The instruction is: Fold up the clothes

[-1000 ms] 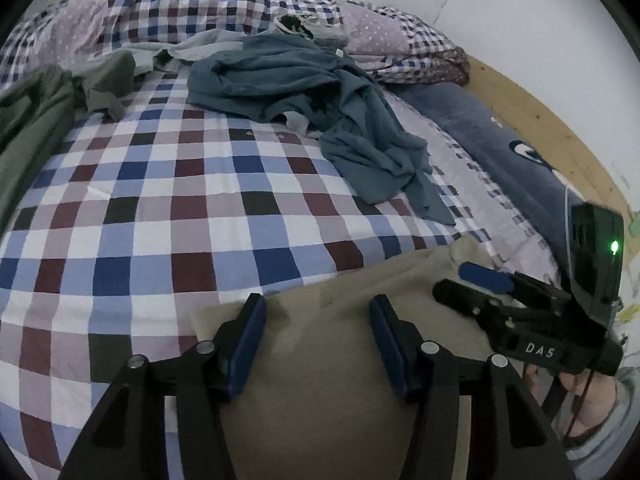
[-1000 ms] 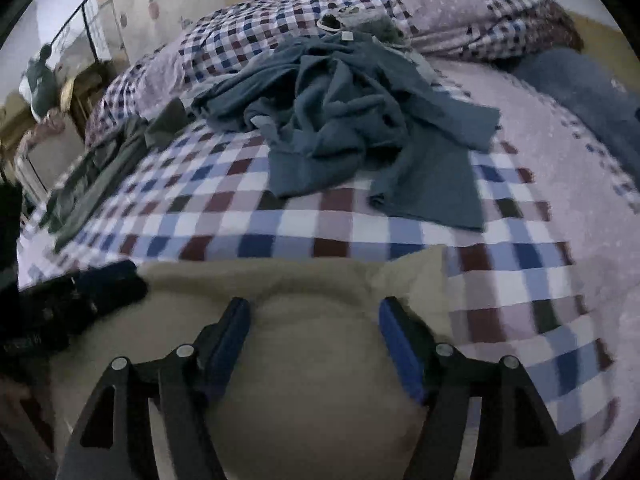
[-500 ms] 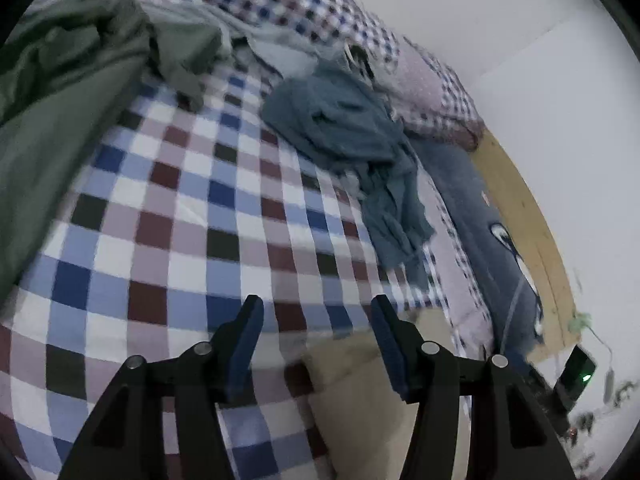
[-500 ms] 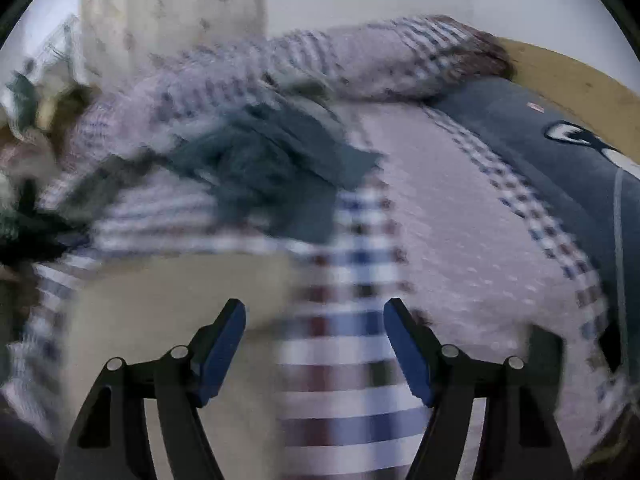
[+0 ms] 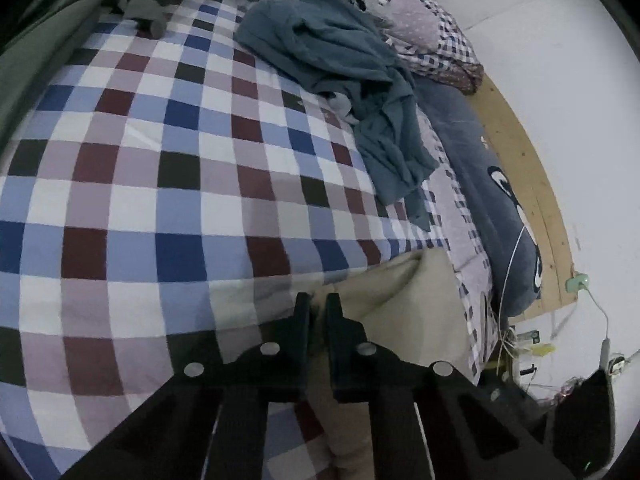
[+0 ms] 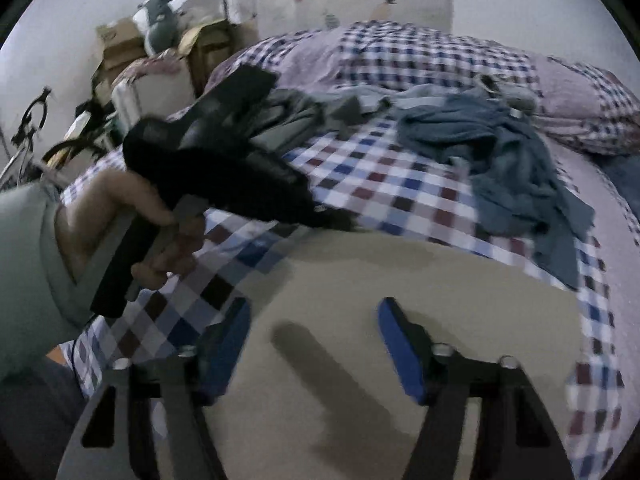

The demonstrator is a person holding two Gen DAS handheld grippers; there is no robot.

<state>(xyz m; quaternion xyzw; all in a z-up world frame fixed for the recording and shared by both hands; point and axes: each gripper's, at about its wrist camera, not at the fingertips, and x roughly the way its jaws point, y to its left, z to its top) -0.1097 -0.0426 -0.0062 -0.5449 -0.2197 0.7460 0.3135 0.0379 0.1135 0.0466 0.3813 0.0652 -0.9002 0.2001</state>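
Observation:
A beige garment (image 5: 404,300) (image 6: 400,300) lies flat at the near edge of the checked bedspread (image 5: 168,184). My left gripper (image 5: 318,306) is shut on the beige garment's left edge, pinching a fold of cloth between its fingers. From the right wrist view that same left gripper (image 6: 332,218) reaches in from the left, held by a hand (image 6: 132,216). My right gripper (image 6: 314,320) hovers open over the middle of the beige garment, with nothing between its blue pads (image 6: 394,336).
A crumpled blue-grey garment (image 5: 344,68) (image 6: 508,160) lies farther up the bed. A dark green garment (image 5: 52,28) sits at the far left. Checked pillows (image 6: 440,60) line the head end; a navy pillow (image 5: 492,184) and a wooden bed rail (image 5: 528,176) run along the right.
My left gripper has gone from open to shut on the beige garment's edge. The right gripper swung back left over the garment and stays open.

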